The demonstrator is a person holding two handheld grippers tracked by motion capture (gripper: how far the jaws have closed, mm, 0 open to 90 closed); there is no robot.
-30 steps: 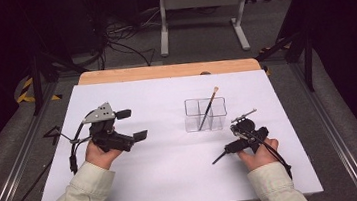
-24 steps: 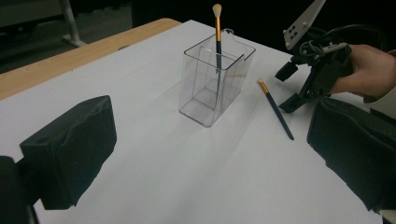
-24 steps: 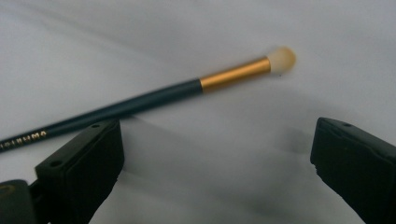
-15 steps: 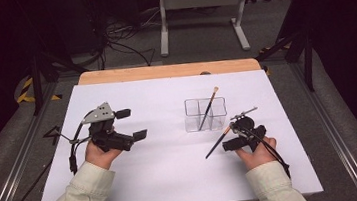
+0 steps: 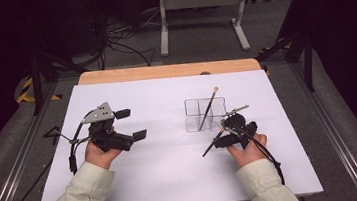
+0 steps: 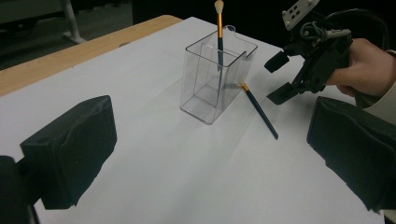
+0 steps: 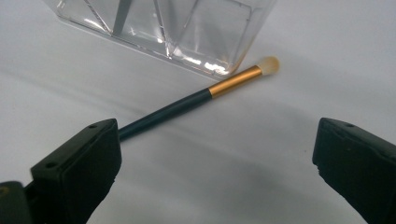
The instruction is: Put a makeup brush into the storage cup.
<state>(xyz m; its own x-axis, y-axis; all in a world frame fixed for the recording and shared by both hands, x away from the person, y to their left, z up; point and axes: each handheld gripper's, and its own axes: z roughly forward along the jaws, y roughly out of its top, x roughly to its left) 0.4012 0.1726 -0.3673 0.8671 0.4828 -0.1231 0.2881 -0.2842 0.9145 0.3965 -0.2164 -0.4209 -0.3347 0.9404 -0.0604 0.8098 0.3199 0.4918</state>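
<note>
A clear divided organizer [image 5: 205, 114] [image 6: 217, 79] [image 7: 187, 28] stands on the white paper, with one dark-handled brush [image 5: 209, 106] [image 6: 219, 37] upright in it. A second brush [image 5: 211, 145] [image 6: 259, 113] [image 7: 187, 105], gold-banded with a pale tip, lies flat on the paper with its tip at the organizer's base. My right gripper [image 5: 224, 133] [image 6: 280, 79] [image 7: 217, 177] hovers just over this brush, open, its jaws wide on either side of it. My left gripper [image 5: 131, 124] [image 6: 212, 154] rests open to the left, well apart from the organizer, with nothing in it.
White paper [image 5: 175, 181] covers the table, and a wooden edge [image 5: 163, 72] runs along the far side. Cables [image 5: 73, 146] trail from both grippers. A metal stand [image 5: 199, 8] is on the floor beyond.
The lying brush has swung round so its tip points at the organizer, and the right gripper has shifted slightly left with it. The left gripper has not moved.
</note>
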